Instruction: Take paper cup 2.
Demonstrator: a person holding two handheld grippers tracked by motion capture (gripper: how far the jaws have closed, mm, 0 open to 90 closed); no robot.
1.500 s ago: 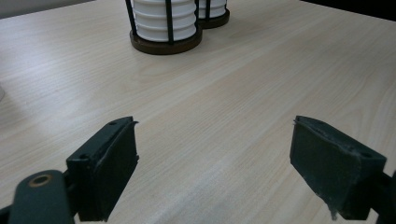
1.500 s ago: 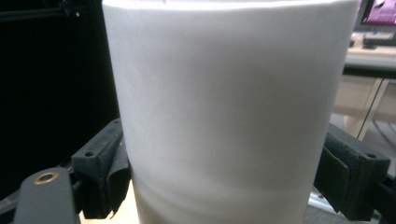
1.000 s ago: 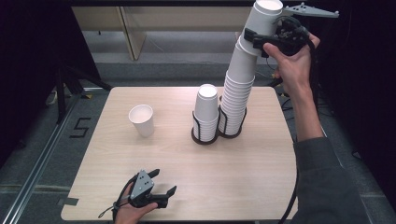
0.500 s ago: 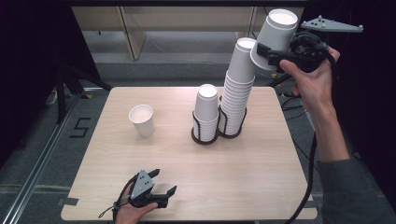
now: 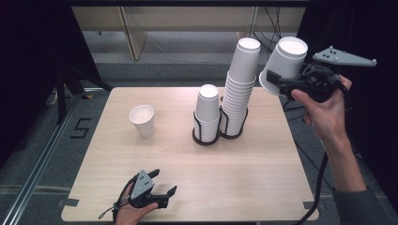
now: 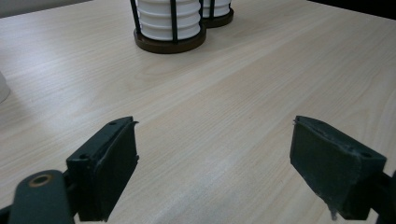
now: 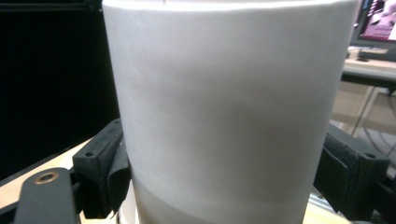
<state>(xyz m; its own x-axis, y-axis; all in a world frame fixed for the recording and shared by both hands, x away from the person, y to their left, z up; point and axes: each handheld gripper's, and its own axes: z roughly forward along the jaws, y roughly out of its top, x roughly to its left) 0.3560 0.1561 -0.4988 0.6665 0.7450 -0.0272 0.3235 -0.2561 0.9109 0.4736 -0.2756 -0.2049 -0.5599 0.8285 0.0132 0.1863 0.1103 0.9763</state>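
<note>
Right gripper (image 5: pixel 278 80) pinches inverted paper cup (image 5: pixel 284 63), aloft beside tall stack (image 5: pixel 240 84). Left gripper (image 5: pixel 164 187) rests on table (image 5: pixel 263 164), jaws spread.

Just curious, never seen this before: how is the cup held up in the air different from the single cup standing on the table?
The held cup is upside down, tilted, base up, clamped in the right gripper beyond the table's right edge. The lone cup stands upright, mouth open, on the table's left side with nothing touching it. Both are plain white paper cups, apparently the same kind.
</note>
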